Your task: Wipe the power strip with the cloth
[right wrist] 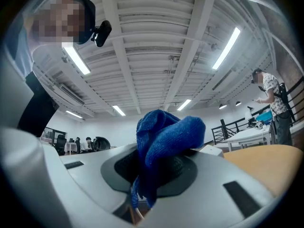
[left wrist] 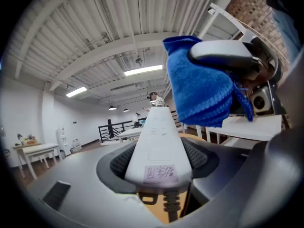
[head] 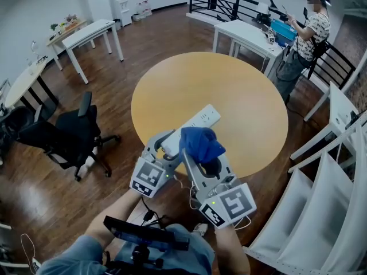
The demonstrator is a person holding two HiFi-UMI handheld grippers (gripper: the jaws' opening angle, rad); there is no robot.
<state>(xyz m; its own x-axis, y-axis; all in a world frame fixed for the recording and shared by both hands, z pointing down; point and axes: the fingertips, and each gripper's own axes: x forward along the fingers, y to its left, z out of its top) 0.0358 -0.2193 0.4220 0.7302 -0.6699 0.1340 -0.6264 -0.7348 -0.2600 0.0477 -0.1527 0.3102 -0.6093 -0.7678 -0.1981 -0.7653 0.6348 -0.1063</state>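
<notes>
A white power strip point(head: 195, 124) is held lifted over the near side of the round table, its near end clamped in my left gripper point(head: 163, 148). The left gripper view looks along the strip point(left wrist: 159, 144), a labelled sticker at its near end, with both jaws pressed against its sides. My right gripper point(head: 202, 156) is shut on a bunched blue cloth point(head: 200, 143), which rests on the strip's near part. That cloth point(right wrist: 164, 144) fills the right gripper's jaws and hangs at the upper right of the left gripper view as blue cloth point(left wrist: 199, 87).
The round wooden table point(head: 229, 90) lies ahead. A black office chair point(head: 66, 133) stands at the left, white desks point(head: 92, 36) at the back left, a white desk point(head: 252, 39) with a person point(head: 307, 33) at the back right, white racks point(head: 327, 182) at the right.
</notes>
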